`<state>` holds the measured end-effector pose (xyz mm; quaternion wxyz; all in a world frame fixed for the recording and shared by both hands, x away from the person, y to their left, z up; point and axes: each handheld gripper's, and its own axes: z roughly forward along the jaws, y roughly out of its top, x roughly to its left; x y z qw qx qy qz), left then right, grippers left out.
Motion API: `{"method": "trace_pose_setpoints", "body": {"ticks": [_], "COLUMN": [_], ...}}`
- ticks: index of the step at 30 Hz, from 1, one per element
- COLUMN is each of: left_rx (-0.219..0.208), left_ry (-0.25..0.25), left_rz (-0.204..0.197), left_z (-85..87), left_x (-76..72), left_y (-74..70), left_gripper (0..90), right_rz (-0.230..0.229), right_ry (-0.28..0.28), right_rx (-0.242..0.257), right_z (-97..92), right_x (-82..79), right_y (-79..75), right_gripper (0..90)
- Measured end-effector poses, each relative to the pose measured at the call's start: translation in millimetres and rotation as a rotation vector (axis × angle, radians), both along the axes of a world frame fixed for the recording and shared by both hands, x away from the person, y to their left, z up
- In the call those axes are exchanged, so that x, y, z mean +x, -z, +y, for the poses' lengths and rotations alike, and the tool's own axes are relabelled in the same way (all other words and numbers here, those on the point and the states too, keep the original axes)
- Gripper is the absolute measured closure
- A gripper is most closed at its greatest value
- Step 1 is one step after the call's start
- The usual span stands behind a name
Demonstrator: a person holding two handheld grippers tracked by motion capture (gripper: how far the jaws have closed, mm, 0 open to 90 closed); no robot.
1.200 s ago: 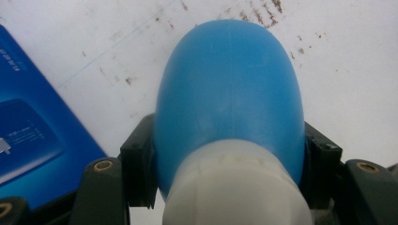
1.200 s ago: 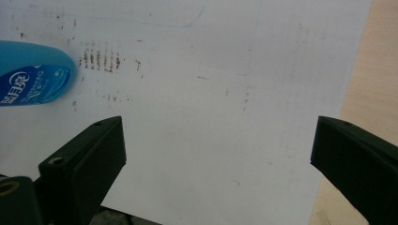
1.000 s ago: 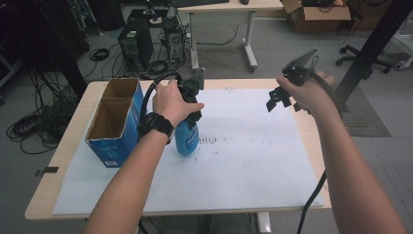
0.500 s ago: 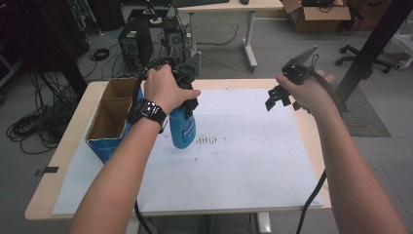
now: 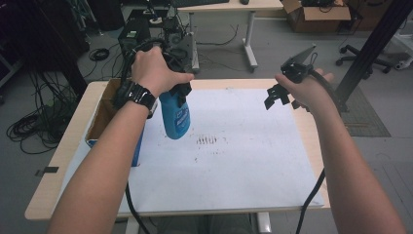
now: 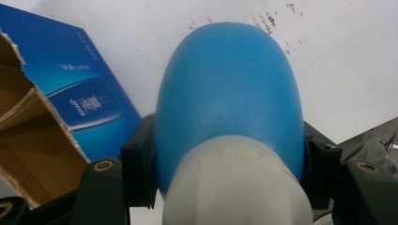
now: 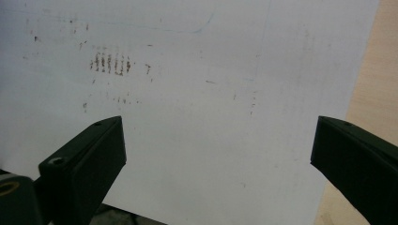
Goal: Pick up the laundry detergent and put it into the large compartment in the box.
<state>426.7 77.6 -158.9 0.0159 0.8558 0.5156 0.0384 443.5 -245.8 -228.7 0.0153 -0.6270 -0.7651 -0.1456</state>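
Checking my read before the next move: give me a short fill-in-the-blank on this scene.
1. The left tongs are shut on the ____ bottle.
2. The right tongs hang open over the ____ sheet.
3. The open cardboard box stands at the table's ____ edge.

Missing words: blue; white; left

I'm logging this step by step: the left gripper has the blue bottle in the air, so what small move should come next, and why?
Probably carry the blue bottle, clamped in the left gripper clear above the sheet, sideways over the open blue box beside it.
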Motion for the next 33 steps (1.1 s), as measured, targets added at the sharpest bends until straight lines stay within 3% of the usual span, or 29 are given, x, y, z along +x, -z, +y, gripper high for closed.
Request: {"method": "trace_pose_setpoints", "body": {"ticks": [19,33], "left_rx": [-0.020,-0.044], "left_ry": [-0.089,-0.214], "left_rz": [-0.017,-0.046], "left_z": [41.0,96.3], "left_x": [7.0,6.3], "left_y": [-35.9,-63.0], "left_gripper": [37.4,37.5], "right_rz": [0.005,0.008], "right_ry": [0.003,0.009], "right_rx": [0.004,0.006], "right_z": [-0.4,-3.1], "right_x": [6.9,11.1], "right_y": [0.3,1.2], "right_gripper": [3.5,3.5]}}
